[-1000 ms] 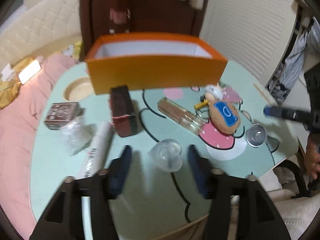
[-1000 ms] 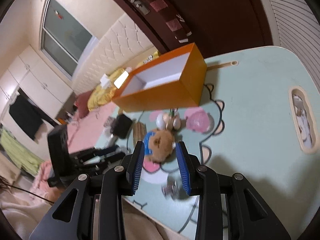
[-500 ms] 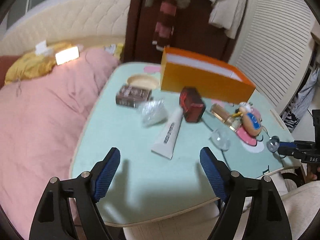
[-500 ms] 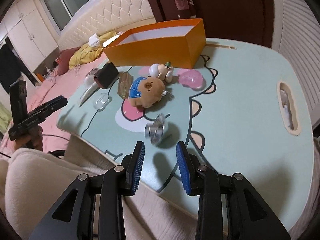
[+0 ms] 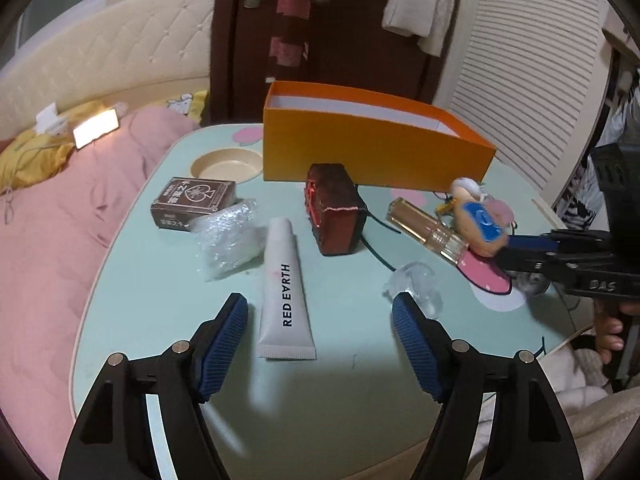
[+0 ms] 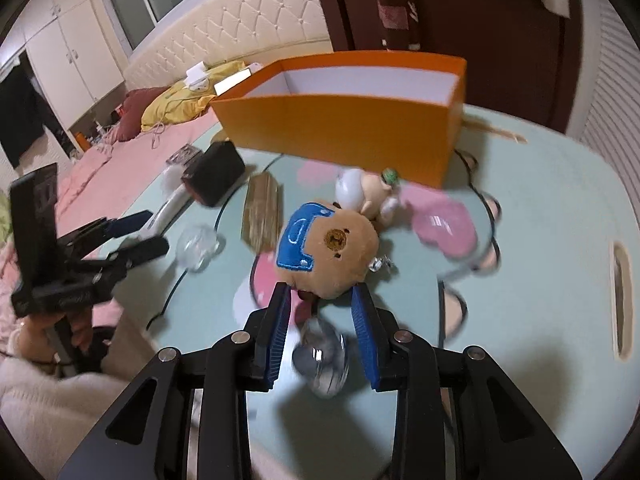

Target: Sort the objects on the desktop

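The orange box (image 5: 372,152) stands open on the table (image 5: 168,300); only its white lining shows. My left gripper (image 5: 320,336) gapes, jaws just narrowed, straddling a smooth white tube (image 5: 284,280). Only the right view shows a shiny metal cup (image 6: 322,356) between my right gripper's (image 6: 322,320) narrow jaws, untouched, beneath a plush bear (image 6: 328,252).
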